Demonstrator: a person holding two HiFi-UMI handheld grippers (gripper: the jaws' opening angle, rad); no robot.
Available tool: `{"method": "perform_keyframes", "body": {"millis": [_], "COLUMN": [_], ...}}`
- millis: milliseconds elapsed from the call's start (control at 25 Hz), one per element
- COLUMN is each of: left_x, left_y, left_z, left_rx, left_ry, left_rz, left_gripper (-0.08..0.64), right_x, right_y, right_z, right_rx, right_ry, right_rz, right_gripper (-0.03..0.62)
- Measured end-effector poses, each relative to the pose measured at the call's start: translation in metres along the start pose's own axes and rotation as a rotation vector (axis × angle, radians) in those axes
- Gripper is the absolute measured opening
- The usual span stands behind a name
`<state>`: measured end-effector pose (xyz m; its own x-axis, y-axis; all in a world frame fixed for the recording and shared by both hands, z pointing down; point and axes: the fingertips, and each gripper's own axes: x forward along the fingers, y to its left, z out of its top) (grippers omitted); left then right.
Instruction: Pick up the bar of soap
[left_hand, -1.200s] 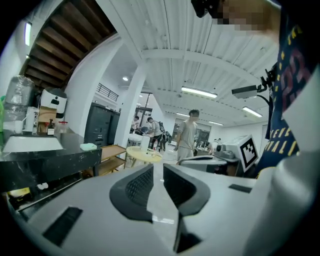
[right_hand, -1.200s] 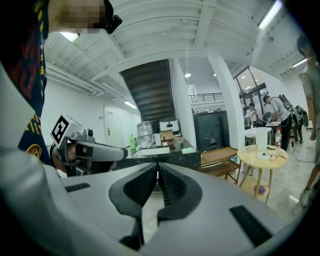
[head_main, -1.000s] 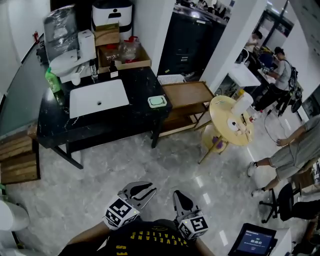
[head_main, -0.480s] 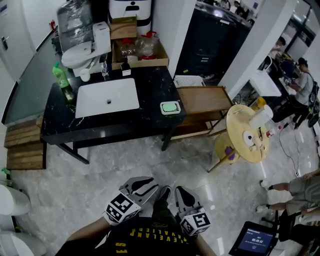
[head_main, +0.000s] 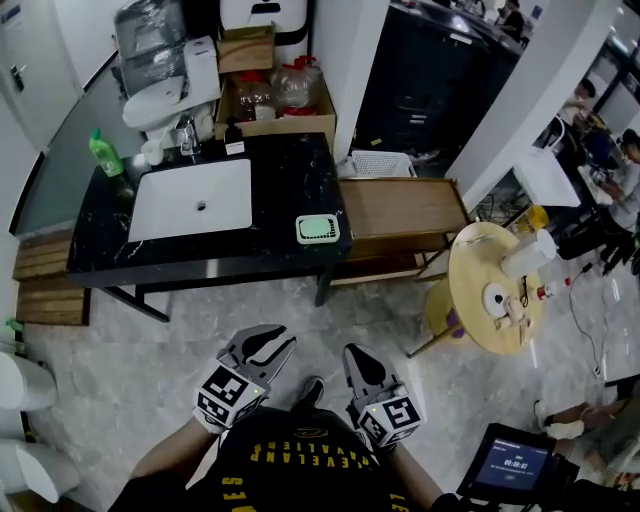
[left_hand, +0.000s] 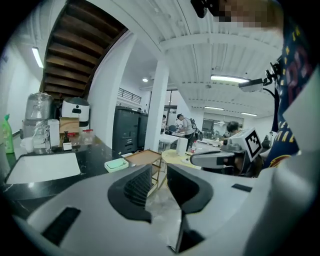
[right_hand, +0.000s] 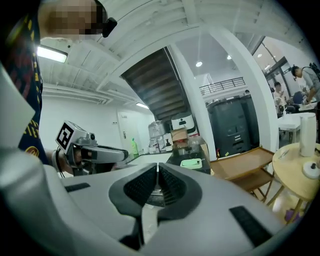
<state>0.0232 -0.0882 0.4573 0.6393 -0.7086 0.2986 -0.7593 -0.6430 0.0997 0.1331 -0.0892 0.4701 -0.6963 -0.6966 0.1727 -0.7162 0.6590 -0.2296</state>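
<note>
Head view: soap in dish at front-right corner of table, well apart from left gripper & right gripper. Left gripper view: fingers apart, just been opening, nothing btwn. Right gripper view: fingers clenched together, empty.

Pale grey marble-look floor, glossy. Black stone counter against back wall, white sink basin set in. Wooden side table just beside counter's right end; round pale wooden table further right. White pillar next to tall black cabinet. Stacked wooden pallets at left. Overhead: white ribbed ceiling, strip light lit, dark wooden stair underside.
</note>
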Motion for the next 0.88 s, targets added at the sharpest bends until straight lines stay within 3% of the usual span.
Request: {"method": "perform_keyframes", "body": {"millis": [200,360,520,760,880], "left_x": [0.036,0.055,0.079,0.116,0.137], "left_y": [0.024,0.049,0.088,0.144,0.166], "left_z": [0.01,0.007,0.009,0.001,-0.002], "left_rx": [0.019,0.022,0.045,0.031,0.042], "left_ry": [0.014,0.08,0.092,0.157,0.193], "left_rz": [0.069,0.086,0.104,0.09,0.064], "left_gripper": [0.103,0.118,0.147,0.191,0.207], "right_x": [0.015,0.034,0.063,0.117,0.149], "right_y": [-0.046,-0.068,-0.088,-0.112,-0.122], "right_z": [0.009,0.012,0.014,0.018,0.019], "right_rx": [-0.016,-0.053,-0.091,-0.146,-0.165], "right_ry": [0.017,0.047,0.087,0.156,0.196], "right_rz": [0.025,0.049,0.08,0.112,0.116], "right_gripper": [0.02,0.02,0.02,0.023,0.076]}}
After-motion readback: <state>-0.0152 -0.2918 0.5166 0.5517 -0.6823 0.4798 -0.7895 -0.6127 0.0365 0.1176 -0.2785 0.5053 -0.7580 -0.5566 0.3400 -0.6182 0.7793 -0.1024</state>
